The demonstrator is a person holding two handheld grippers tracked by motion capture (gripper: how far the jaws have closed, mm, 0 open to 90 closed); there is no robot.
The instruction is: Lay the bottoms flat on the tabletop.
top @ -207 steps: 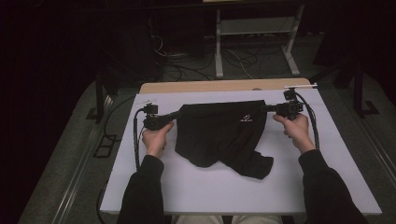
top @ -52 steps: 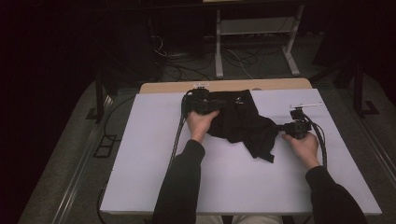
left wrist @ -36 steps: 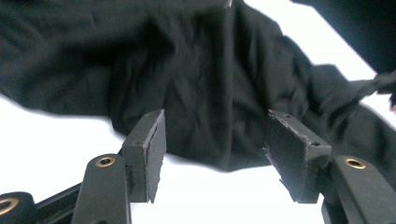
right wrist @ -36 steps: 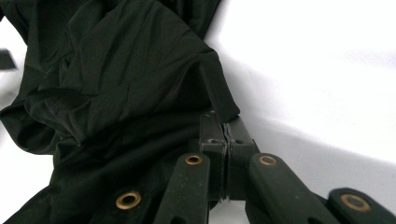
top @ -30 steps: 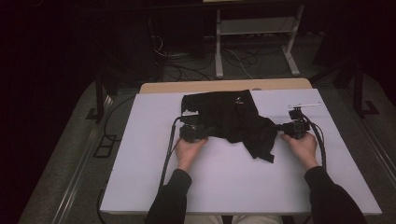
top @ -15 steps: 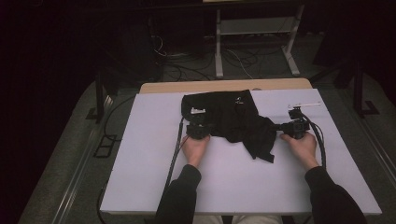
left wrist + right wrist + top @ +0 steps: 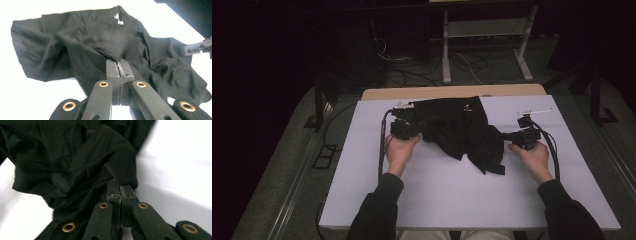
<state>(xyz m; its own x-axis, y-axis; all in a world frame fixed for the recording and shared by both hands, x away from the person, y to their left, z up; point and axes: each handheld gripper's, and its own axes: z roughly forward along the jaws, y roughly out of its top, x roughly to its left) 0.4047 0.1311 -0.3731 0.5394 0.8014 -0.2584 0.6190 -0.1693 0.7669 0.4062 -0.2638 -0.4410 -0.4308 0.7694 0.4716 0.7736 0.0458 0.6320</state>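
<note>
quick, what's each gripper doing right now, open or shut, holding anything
left gripper: shut on the black garment, pinching a fold.
right gripper: shut on the black garment, gripping its edge.

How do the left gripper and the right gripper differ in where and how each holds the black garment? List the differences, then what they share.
The left gripper pinches the black garment at its left side, near the wide bunched body; the right gripper pinches it at the right, by the narrower part that trails toward the person. The left gripper sits slightly farther up the white table than the right gripper. Shared: both are shut on the cloth, with their tips pointing inward toward each other.
</note>
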